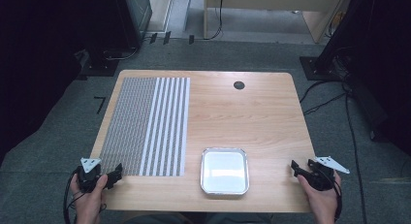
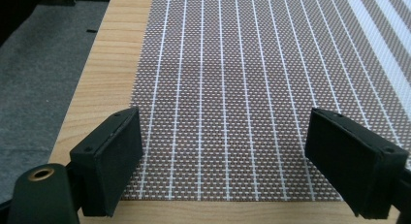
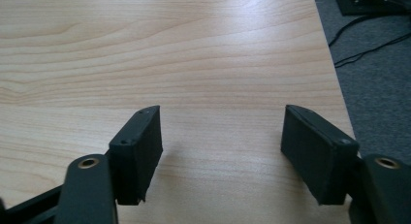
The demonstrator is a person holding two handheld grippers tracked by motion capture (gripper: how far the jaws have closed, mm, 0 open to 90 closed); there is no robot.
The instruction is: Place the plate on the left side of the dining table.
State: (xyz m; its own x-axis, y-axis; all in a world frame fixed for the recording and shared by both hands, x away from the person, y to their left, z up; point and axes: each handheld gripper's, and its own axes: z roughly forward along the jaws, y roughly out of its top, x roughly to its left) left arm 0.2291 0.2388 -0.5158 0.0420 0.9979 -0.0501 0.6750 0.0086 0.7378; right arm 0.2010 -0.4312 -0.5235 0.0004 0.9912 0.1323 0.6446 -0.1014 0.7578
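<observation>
Wooden table [image 1: 252, 112] on grey carpet, cables and dark stands round the edges, nothing fancy. On it: 1 woven placemat [image 1: 145, 124] covering the left part, 1 shallow metal tray [image 1: 225, 170] near the front edge w/ a white inside, and 1 small dark round cap toward the back. 2 grippers, one per hand. Left gripper [image 1: 116, 174] sits at the front left corner, jaws spread wide, and in the left gripper view its tips hover right over the mat's near edge [image 2: 223, 136], so the mat looks like the thing being gone for. Right gripper [image 1: 294, 167] is at the front right corner, jaws also spread, w/ bare wood between them and nothing held. IMO the mat will be light and floppy, a thin plastic-ish weave, prob a bit slick on the wood, so it'll slide or droop rather than lift flat. Not fragile. Best bet is pinching the near edge or a front corner, one jaw slipped under, maybe both grippers on two corners so it doesn't fold.
</observation>
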